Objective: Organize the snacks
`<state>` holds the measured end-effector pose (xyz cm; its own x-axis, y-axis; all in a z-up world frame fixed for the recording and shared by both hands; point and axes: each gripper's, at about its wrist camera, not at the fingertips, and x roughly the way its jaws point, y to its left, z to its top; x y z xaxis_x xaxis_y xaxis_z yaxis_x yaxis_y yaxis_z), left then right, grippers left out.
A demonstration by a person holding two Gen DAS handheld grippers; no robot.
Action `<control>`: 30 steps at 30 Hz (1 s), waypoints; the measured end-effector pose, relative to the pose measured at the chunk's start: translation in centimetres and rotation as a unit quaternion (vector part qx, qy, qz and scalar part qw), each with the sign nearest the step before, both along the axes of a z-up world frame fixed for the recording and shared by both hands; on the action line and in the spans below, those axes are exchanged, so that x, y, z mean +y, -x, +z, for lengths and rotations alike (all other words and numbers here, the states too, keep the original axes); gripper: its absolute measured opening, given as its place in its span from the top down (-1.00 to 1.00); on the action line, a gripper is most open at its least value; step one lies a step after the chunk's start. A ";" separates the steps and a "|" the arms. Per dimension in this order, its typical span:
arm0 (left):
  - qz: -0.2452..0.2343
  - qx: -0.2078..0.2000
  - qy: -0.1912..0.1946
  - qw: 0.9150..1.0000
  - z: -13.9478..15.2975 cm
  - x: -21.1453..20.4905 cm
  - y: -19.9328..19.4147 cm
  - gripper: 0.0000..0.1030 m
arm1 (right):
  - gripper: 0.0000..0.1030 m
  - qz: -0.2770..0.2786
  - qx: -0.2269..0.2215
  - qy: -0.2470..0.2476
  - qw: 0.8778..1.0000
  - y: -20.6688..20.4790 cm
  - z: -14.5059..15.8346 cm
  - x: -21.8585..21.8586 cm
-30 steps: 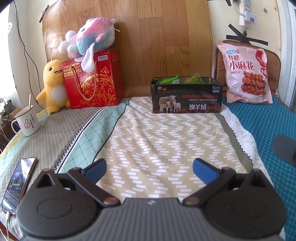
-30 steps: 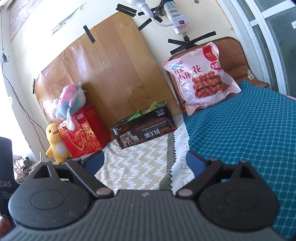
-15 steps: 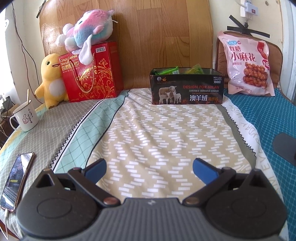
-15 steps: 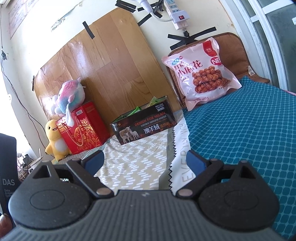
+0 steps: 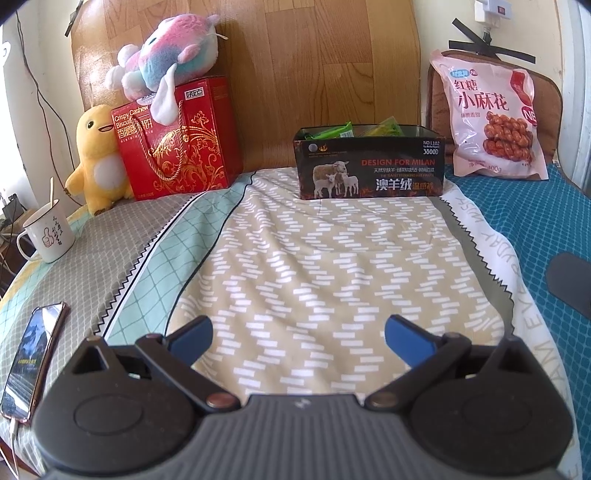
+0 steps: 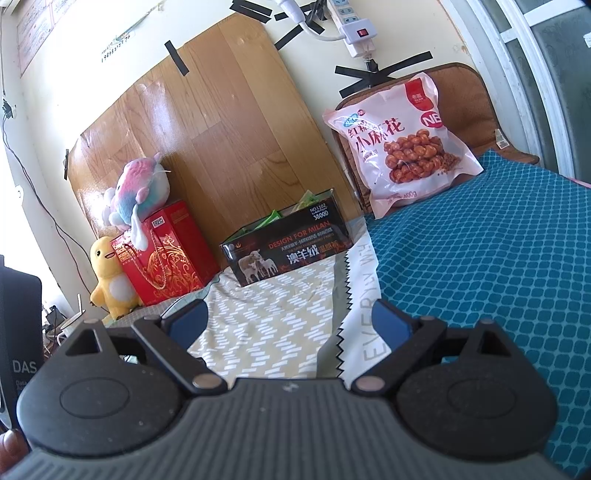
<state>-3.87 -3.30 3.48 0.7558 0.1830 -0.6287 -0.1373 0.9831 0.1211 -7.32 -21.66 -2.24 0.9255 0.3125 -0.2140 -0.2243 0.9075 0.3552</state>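
Both my tongs gape, holding nothing.
Left tongs [image 5: 298, 328] and right tongs [image 6: 290, 319] face the box [image 5: 369, 162] at the bed's [image 5: 295, 258] far edge; bag [image 5: 491, 114] beside it.

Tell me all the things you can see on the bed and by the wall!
tin: 1, black with sheep picture, far end of the bed, green and yellow packets inside
snack bag: 1, pink, leaning on the brown cushion right of the tin
gift box: 1, red with gold, left of the tin
plush: 1, pink and blue, on top of the gift box
duck: 1, yellow, left of the gift box
mug: 1, white, left edge, a stick in it
phone: 1, dark screen, near left corner, cable plugged in
power strip: 1, white, taped on the wall
board: 1, wooden, behind the tin
left tongs: 1, black with blue tips, open, empty
right tongs: 1, same, open, empty
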 end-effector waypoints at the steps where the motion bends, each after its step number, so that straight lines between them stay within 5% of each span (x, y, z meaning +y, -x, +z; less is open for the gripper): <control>1: -0.001 0.000 -0.001 1.000 0.0 0.0 0.0 -1.00 | -0.88 0.000 0.000 0.000 1.000 0.0 0.0 0.0; 30: -0.008 0.014 -0.011 1.000 -0.6 -0.5 -0.3 -1.00 | -0.88 0.002 0.005 0.000 1.000 -0.2 -0.3 0.0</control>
